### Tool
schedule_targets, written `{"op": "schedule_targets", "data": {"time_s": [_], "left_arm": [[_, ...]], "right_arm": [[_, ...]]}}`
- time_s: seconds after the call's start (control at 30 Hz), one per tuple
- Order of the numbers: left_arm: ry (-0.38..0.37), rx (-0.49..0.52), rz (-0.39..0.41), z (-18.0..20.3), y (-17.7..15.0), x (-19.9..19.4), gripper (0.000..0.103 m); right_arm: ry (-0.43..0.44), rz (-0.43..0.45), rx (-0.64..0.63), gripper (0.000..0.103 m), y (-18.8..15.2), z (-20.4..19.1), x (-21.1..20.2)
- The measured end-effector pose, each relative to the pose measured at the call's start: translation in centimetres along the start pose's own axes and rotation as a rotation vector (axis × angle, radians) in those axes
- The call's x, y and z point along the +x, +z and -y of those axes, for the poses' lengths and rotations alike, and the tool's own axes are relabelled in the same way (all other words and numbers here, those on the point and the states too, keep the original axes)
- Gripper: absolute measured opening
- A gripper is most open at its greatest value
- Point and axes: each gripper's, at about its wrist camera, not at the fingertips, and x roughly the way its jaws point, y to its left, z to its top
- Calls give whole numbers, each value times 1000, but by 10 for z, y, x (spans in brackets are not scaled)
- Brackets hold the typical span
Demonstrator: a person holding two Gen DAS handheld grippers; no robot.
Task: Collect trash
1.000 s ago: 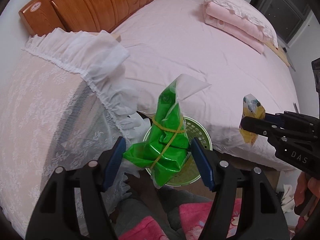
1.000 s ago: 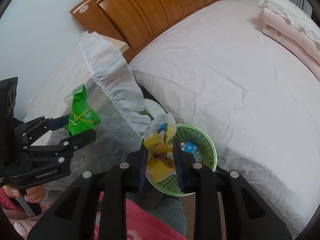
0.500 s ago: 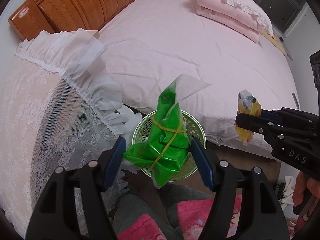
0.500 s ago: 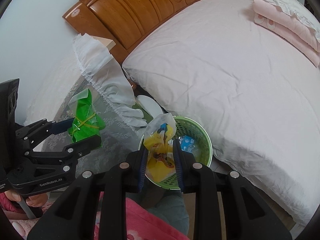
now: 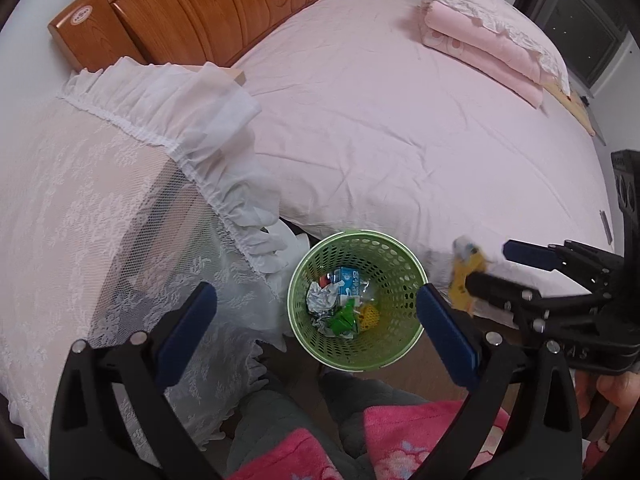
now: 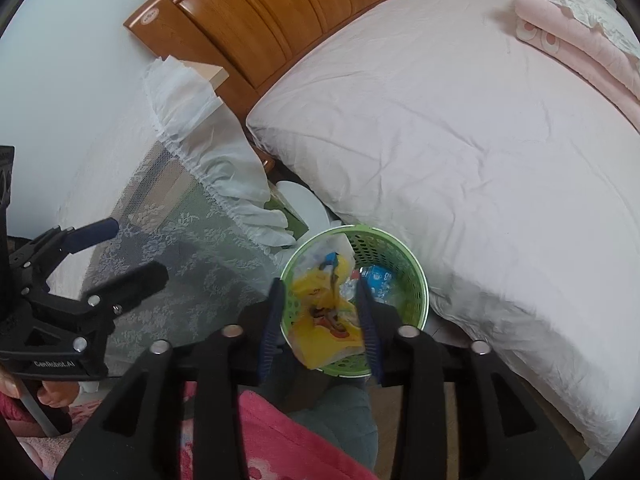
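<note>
Left wrist view: left gripper (image 5: 316,316) above the green basket (image 5: 394,354), jaws opening wide, nothing between them. Inside the basket, crumpled foil, a blue carton (image 5: 348,278) and a green packet (image 5: 343,321) lying on the bottom. To the right of the basket, right gripper (image 5: 486,264) with a blurred yellow wrapper (image 5: 464,276) at its fingertips. Just beyond the basket, edge of the pink bed (image 5: 400,120); far past it on the bed, folded pink bedding (image 5: 492,44); left of the basket, a lace-covered surface (image 5: 80,200).

Right wrist view: right gripper (image 6: 322,312) directly over the same basket (image 6: 404,256), jaws opening, yellow wrapper (image 6: 324,320) between the pads and hanging partly down inside the basket rim; contact with the pads impossible to tell. Blue carton (image 6: 380,278) visible in the basket behind the wrapper. Left of the basket, left gripper (image 6: 132,248) spread apart and empty. Behind the basket, wooden headboard (image 6: 280,12).
</note>
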Motion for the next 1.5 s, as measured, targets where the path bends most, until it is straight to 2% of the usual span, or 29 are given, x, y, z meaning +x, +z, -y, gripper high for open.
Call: {"op": "schedule_targets", "data": {"time_s": [0.03,0.07,0.17,0.3,0.43,0.53,0.67,0.7,0.77,0.8,0.87,1.0,1.1,1.27,1.37,1.5], "left_arm": [[7,-12,5,-4,0,-2,95],[16,-22,8,-8,1,-3,95],[39,-54,21,-21,2,-8,95],[53,-107,29,-41,1,-14,95],[71,-161,36,-65,-2,-19,95],[114,-199,69,-85,-3,-31,95],[226,-267,193,-125,-1,-77,95],[257,-288,229,-137,-1,-93,95],[336,-323,283,-163,1,-122,95],[373,-342,300,-177,2,-136,95],[418,-389,335,-208,4,-164,95],[500,-535,415,-263,-8,-217,95],[549,-631,462,-295,-25,-245,95],[637,-710,459,-329,-55,-259,95],[634,-738,439,-341,-69,-257,95],[623,-757,416,-352,-79,-251,95]], "right_arm": [[-18,0,-4,87,1,-1,1],[-45,-1,-11,101,2,-4,4],[-30,-49,13,101,5,-7,16],[-9,-66,47,101,12,-4,24],[-17,-69,26,101,20,-12,28],[-30,-61,-19,101,30,-30,29],[-25,1,-150,101,59,-82,17],[-9,53,-221,101,74,-110,5],[18,116,-292,101,88,-141,-12],[51,175,-350,101,101,-172,-29],[93,235,-411,101,116,-211,-50],[185,364,-495,101,145,-283,-97],[252,405,-513,101,153,-325,-117],[324,375,-504,101,154,-360,-119],[334,335,-519,101,151,-374,-107],[297,319,-539,101,144,-392,-96]]}}
